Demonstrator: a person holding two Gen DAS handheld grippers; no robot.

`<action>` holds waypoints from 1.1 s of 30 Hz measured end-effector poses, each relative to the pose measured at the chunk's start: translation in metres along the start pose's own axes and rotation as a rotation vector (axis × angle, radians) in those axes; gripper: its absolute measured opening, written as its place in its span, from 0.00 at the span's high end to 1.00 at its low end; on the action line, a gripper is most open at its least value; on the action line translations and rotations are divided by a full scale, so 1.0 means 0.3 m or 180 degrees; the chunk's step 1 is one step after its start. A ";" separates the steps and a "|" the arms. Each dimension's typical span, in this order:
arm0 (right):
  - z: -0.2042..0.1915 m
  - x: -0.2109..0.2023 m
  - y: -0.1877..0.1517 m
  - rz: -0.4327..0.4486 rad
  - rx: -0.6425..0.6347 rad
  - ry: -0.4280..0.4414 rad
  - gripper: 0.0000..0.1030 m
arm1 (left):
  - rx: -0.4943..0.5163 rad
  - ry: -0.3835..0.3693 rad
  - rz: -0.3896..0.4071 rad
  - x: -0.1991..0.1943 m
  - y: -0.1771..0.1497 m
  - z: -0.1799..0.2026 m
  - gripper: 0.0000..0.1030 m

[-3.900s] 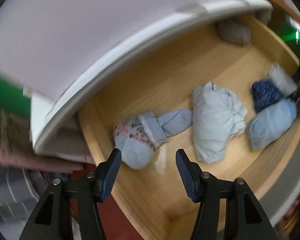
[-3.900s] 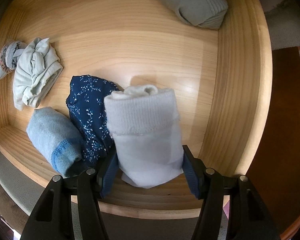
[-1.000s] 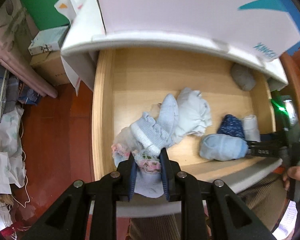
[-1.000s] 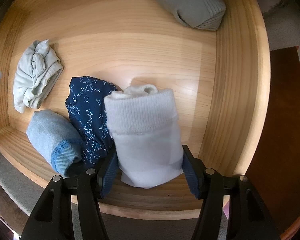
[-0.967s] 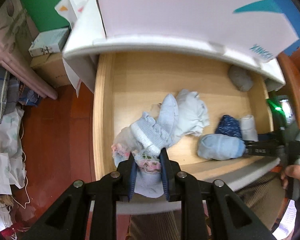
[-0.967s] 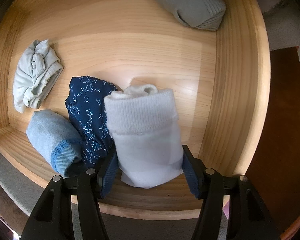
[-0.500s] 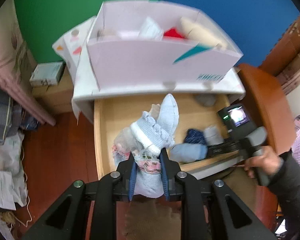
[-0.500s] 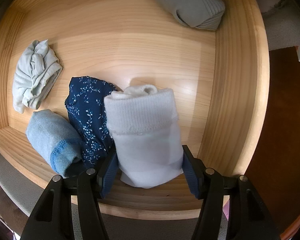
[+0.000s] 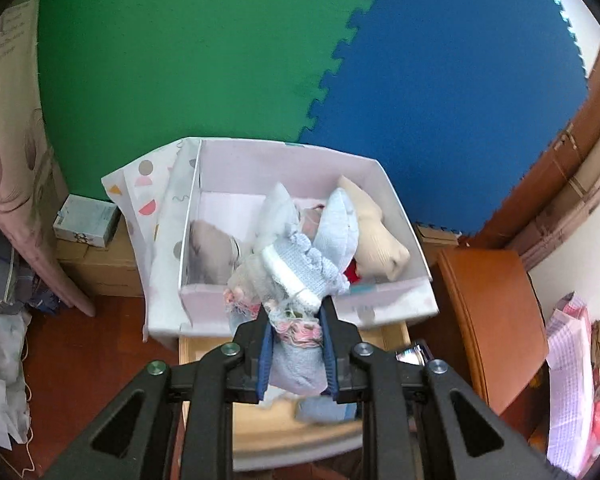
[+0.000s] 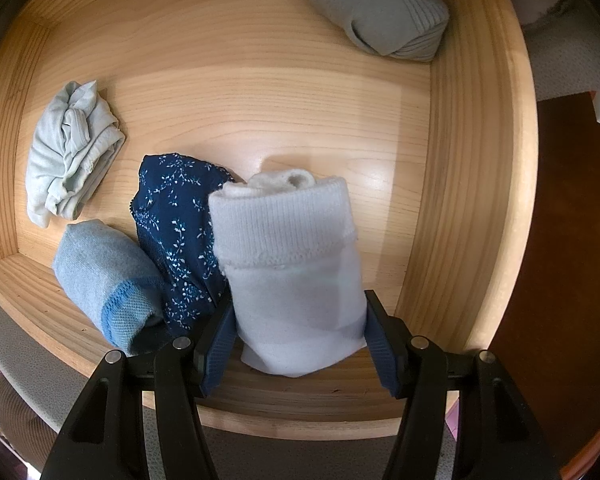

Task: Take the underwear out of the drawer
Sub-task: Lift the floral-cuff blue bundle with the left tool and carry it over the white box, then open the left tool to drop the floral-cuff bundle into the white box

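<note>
**One bundle out of the drawer, second one pinched and waiting**

So my left tool (image 9: 296, 354) is clamped nearly all the way shut on the frilly pale blue underwear bundle (image 9: 300, 276). A second ago that bundle was hanging just over the drawer (image 9: 384, 332) with the wood filling the view behind it. Now I've lifted it well clear: the drawer is down under the tool and the white box (image 9: 384, 304) of clothes on top of the cabinet sits just behind the bundle. I'd say that piece is basically out, it just needs a spot to land. The left tool slants downward, tipped up a good bit from where it was.

My right tool (image 10: 300, 336) hasn't budged. It points steeply down into the drawer, jaws about half open, pads against both sides of the white rolled piece (image 10: 292, 264), which still rests on the drawer floor. Just beside that are the navy floral piece (image 10: 176, 232) and the light blue roll (image 10: 108, 280), farther back the pale green bundle (image 10: 68, 152) and the grey one (image 10: 380, 12).
</note>
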State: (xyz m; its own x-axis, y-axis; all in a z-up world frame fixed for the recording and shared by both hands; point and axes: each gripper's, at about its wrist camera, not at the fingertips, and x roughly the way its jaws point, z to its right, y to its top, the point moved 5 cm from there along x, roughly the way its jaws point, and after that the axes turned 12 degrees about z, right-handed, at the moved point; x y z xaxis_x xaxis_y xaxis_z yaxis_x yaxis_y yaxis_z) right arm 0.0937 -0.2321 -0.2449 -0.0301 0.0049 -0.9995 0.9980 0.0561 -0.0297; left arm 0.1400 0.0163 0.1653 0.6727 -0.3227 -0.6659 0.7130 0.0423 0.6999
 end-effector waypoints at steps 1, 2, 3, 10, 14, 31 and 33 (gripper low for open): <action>0.000 0.000 0.000 0.0002 -0.0001 -0.0003 0.44 | -0.0039 0.0052 0.0014 0.031 0.023 -0.011 0.80; 0.000 -0.001 0.000 0.0003 0.0000 -0.0004 0.44 | -0.0056 0.0049 -0.0023 0.057 0.035 -0.015 0.80; -0.001 -0.001 0.000 0.0002 -0.0002 -0.0006 0.44 | -0.0063 0.0045 -0.0057 0.085 0.046 -0.018 0.80; -0.005 -0.002 -0.001 0.0015 0.0014 0.0003 0.44 | 0.0040 0.0340 -0.0243 0.308 0.063 -0.044 0.80; -0.006 0.001 -0.002 0.0015 0.0005 0.0001 0.44 | 0.0125 0.0457 -0.0350 0.397 0.048 -0.048 0.80; -0.007 -0.004 -0.006 0.0004 -0.0010 -0.0016 0.44 | 0.0237 0.0700 -0.0461 0.497 -0.021 -0.058 0.58; -0.007 -0.003 -0.006 0.0001 -0.0015 -0.0020 0.44 | 0.0260 0.0687 -0.0357 0.461 -0.006 -0.052 0.52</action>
State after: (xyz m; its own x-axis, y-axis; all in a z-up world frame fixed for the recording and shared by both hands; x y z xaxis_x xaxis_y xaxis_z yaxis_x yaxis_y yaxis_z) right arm 0.0918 -0.2301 -0.2440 -0.0293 -0.0013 -0.9996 0.9977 0.0608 -0.0293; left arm 0.2347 -0.0138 0.0679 0.6232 -0.1114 -0.7741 0.7731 -0.0619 0.6313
